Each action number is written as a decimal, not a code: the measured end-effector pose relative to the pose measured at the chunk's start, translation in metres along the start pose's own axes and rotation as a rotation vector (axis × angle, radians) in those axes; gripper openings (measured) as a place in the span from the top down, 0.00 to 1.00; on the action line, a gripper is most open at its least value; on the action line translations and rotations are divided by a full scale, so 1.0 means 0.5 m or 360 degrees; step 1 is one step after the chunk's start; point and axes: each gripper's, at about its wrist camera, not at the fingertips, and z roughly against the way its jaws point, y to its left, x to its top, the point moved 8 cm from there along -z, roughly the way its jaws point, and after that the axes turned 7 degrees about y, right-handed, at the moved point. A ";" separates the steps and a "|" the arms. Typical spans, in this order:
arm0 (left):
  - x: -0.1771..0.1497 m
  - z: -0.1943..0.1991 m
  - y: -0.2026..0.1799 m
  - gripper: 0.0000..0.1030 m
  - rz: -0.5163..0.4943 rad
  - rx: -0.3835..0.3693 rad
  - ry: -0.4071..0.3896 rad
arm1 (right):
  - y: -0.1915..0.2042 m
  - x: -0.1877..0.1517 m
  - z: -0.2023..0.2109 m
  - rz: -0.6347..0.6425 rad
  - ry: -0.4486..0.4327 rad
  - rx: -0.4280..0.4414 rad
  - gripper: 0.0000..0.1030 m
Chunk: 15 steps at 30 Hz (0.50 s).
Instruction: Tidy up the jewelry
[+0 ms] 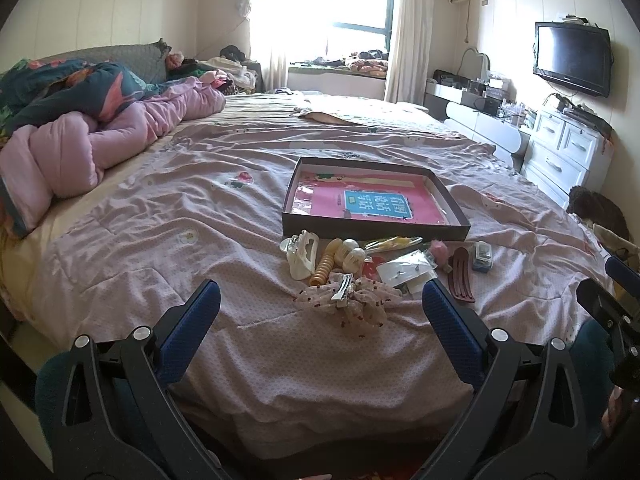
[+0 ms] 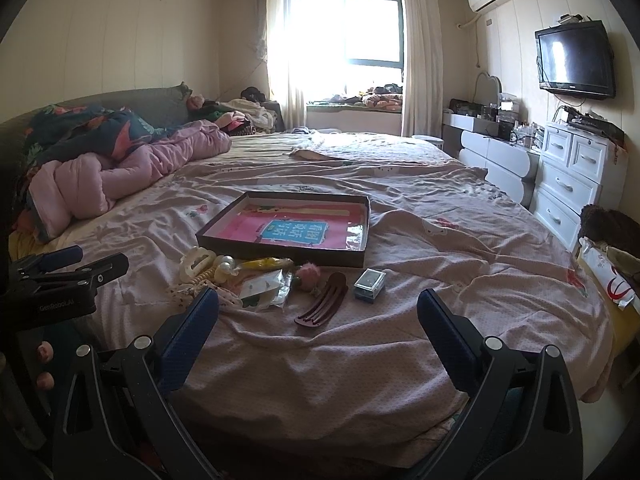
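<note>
while both grippers [image 1: 320,312] [image 2: 318,316] hang spread and empty, hair accessories [image 1: 344,260] litter the rumpled pink bedspread [image 1: 180,216] beside a shallow box [image 1: 372,200].

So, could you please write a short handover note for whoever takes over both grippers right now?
Left gripper: open, empty, held low over the near edge of the bed.
Right gripper: open, empty, also low at the near edge.
Shallow box sits mid-bed; no accessories in it.
Pile in front of the box: white claw clip, coil hair tie, floral scrunchie, packets.
Dark red hair comb and small clear case lie to the pile's right.
Done: nothing. Left: move every piece into the box.
</note>
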 end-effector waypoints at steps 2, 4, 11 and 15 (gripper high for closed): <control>-0.001 0.000 -0.001 0.10 -0.0002 -0.0004 -0.0003 | -0.001 -0.001 -0.001 -0.0002 0.0001 -0.0001 0.06; 0.007 0.002 -0.003 0.10 -0.0005 -0.0004 0.0000 | -0.002 0.000 0.000 -0.0004 0.0002 0.0000 0.06; 0.007 0.003 -0.004 0.10 -0.0006 -0.0008 -0.0004 | -0.001 -0.001 0.000 -0.0003 -0.0002 -0.0001 0.06; 0.007 0.003 -0.004 0.10 -0.0008 -0.0008 -0.0005 | -0.002 -0.002 0.000 -0.0004 -0.0001 0.0001 0.06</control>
